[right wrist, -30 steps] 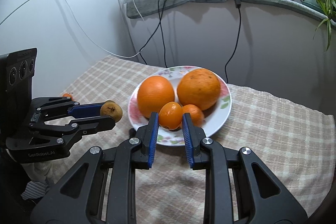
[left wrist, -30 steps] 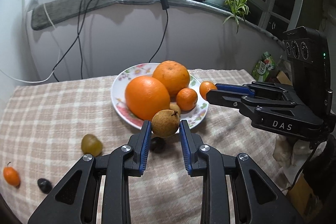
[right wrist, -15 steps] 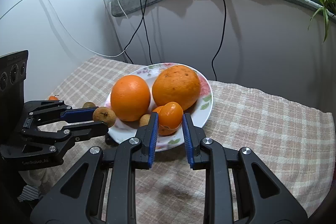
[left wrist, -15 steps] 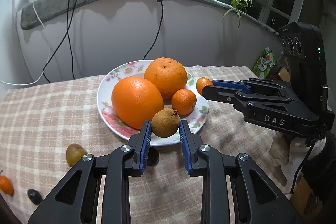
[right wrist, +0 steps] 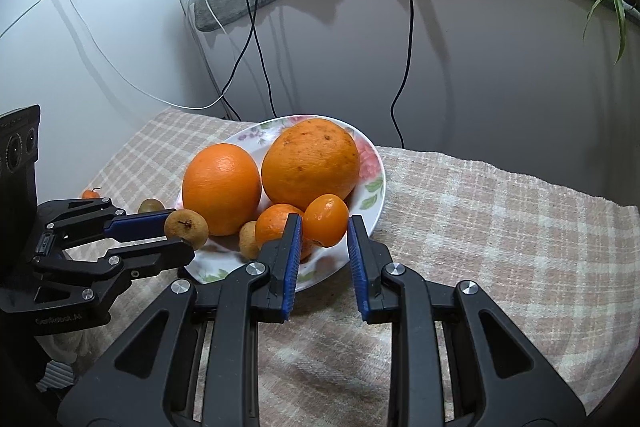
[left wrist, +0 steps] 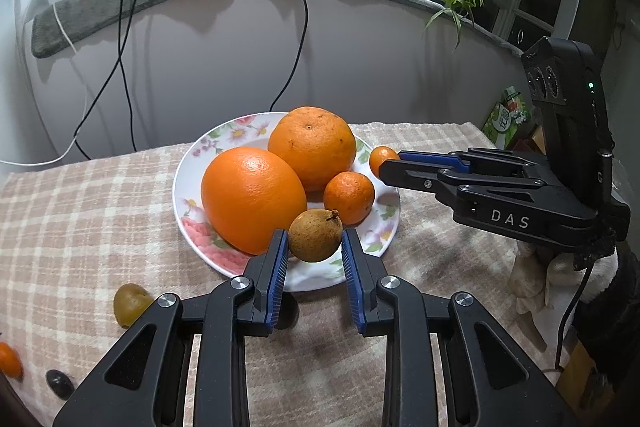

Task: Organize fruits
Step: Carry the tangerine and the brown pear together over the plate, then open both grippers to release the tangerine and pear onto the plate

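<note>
Checked cloth covers the table [left wrist: 80, 211], and we judge the sorting a good way along but unfinished. At the lower left edge of the left wrist view, loose fruit lies on the cloth: a small orange fruit [left wrist: 9, 359], a dark one [left wrist: 59, 383], and a greenish one [left wrist: 130, 303] nearer the plate. Moving right, the left gripper [left wrist: 315, 251] has its jaws clenched on a brown longan-like fruit [left wrist: 315, 235], held over the near rim of the flowered plate [left wrist: 192, 163]. That plate holds two large oranges [left wrist: 254, 199], a small mandarin [left wrist: 349, 197] and, seen from the right wrist, another small brown fruit [right wrist: 248, 233]. Farther right, the right gripper [right wrist: 322, 239] grasps a kumquat [right wrist: 325, 219] above the plate's right side. Both held fruits need setting down, then the strays collecting.
</note>
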A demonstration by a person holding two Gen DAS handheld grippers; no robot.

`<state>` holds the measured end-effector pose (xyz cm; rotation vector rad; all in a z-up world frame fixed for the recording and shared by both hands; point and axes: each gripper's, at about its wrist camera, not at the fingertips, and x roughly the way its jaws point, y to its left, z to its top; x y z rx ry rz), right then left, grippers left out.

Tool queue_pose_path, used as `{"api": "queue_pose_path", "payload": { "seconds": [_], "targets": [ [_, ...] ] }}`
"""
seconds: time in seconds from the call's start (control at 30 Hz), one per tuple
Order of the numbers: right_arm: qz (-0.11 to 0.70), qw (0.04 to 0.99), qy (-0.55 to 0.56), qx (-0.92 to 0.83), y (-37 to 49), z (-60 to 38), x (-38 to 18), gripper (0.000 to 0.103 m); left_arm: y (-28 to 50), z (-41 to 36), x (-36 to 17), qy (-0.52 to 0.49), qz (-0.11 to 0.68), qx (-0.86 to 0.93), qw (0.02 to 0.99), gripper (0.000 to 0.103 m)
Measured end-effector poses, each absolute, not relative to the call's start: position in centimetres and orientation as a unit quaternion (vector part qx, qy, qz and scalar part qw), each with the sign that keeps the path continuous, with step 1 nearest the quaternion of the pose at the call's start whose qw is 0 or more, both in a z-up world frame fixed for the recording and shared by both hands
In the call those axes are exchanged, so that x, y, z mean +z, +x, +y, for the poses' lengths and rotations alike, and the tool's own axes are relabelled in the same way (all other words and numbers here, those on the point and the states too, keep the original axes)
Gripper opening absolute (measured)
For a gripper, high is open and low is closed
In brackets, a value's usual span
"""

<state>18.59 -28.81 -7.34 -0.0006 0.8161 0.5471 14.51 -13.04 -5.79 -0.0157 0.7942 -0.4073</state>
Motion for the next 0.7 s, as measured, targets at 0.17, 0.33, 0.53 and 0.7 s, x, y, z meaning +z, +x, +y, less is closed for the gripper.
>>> {"api": "queue_pose_path", "payload": {
  "seconds": [0.17,0.33,0.53,0.7],
  "targets": [
    [0.391,0.883,0.001,0.262,18.60,-28.89,-7.35,0.024,14.64,-13.11,-5.73,-0.006,0.383,-0.195,0.903,0.026],
    [0.390,0.883,0.002,0.260,18.80,-28.91,-7.42,0.026,14.66,-13.04,-5.74,-0.006,0.382,-0.191,0.904,0.037],
    [0.380,0.889,0.004,0.257,18.43,-29.02,-6.84,0.058,14.47,-13.06,-5.56,-0.005,0.379,-0.191,0.906,0.057],
    [0.372,0.893,-0.002,0.253,18.05,-28.88,-6.46,0.078,14.27,-13.10,-5.33,-0.004,0.377,-0.188,0.907,0.070]
  ]
}}
